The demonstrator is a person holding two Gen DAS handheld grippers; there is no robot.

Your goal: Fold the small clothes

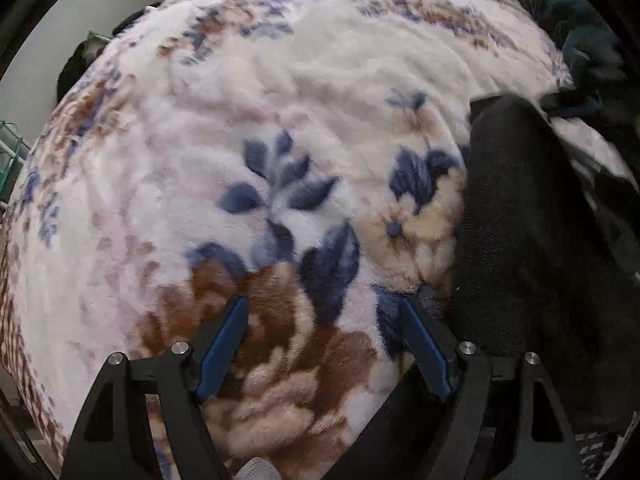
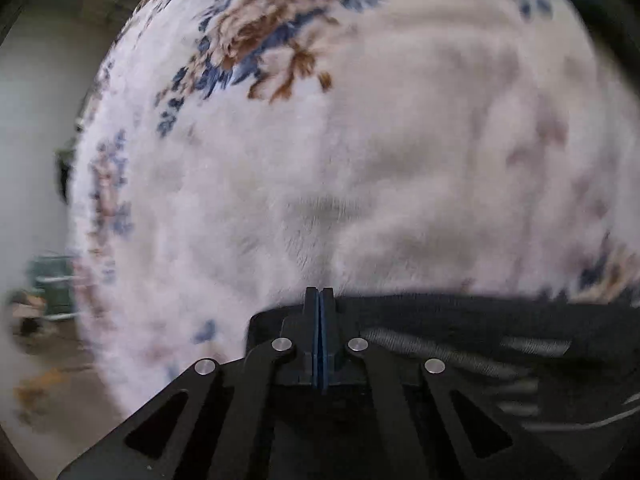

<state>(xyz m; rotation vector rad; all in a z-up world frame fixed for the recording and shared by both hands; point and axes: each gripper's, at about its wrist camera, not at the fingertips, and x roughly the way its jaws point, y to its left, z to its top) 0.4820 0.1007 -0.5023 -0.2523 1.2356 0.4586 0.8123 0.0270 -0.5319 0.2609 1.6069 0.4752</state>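
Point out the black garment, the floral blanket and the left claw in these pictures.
black garment (image 1: 516,216), left wrist view, on its upper middle.
floral blanket (image 1: 320,80), left wrist view, on a bare white patch.
left claw (image 1: 322,306), left wrist view, midway between its open fingertips.

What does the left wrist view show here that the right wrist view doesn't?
Only the left wrist view shows the left gripper, open over the blanket's blue leaves, and a dark pile at the upper right. Only the right wrist view shows the right gripper, shut at the black garment's edge; whether cloth is pinched I cannot tell. Both show the floral blanket and the black garment.
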